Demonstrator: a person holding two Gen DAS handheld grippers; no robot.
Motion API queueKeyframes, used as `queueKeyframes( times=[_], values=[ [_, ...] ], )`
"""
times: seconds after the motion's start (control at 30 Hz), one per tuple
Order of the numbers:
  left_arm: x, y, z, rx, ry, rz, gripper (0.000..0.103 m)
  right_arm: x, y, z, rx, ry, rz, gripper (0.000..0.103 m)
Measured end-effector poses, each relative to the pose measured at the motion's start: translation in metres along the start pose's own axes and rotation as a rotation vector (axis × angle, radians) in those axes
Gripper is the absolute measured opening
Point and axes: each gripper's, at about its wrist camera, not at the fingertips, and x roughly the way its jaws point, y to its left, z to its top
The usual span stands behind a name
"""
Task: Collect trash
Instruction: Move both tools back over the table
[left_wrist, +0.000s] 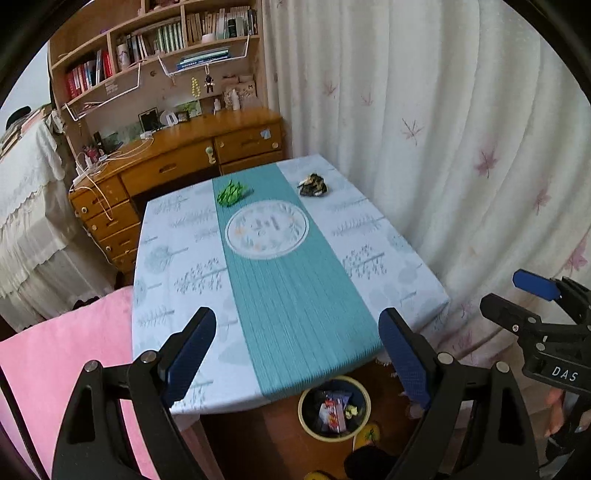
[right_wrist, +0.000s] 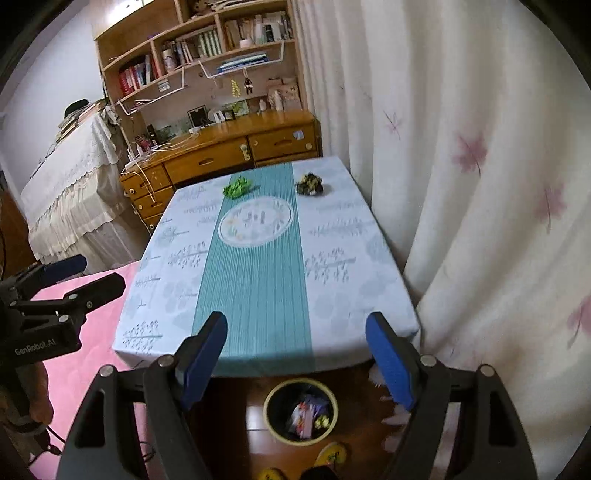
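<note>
Left wrist view: left gripper (left_wrist: 297, 354) and right gripper (right_wrist: 297, 356) wide apart, empty; green wrapper (left_wrist: 232, 192) and dark wrapper (left_wrist: 313, 185) far beyond fingers, bin (left_wrist: 334, 408) below for dropping.

A crumpled green wrapper (left_wrist: 232, 192) lies on the teal stripe at the far end of the table (left_wrist: 177, 258). A dark crumpled wrapper (left_wrist: 312, 185) lies to its right, well apart. On the floor, at the near table edge, stands a round bin (left_wrist: 334, 408) with colourful wrappers inside.
</note>
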Motion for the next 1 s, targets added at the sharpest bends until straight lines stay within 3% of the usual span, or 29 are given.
queueKeyframes(
  times=[0.3, 0.47, 0.67, 0.83, 1.0],
  values=[
    [0.029, -0.002, 0.059, -0.088, 0.003, 0.077, 0.088, 0.036, -0.025, 0.070, -0.122, -0.027, 0.092, 0.078],
    [0.046, 0.005, 0.083, -0.118, 0.027, 0.113, 0.088, 0.070, -0.040, 0.099, -0.110, 0.021, 0.137, 0.078],
    [0.065, 0.022, 0.110, -0.085, 0.051, 0.176, 0.089, 0.113, -0.050, 0.123, -0.073, 0.070, 0.193, 0.078],
    [0.086, 0.043, 0.134, -0.063, 0.058, 0.179, 0.088, 0.151, -0.050, 0.149, -0.035, 0.114, 0.181, 0.078],
    [0.131, 0.080, 0.167, -0.038, 0.087, 0.155, 0.089, 0.193, -0.045, 0.185, 0.015, 0.137, 0.149, 0.078]
  ],
)
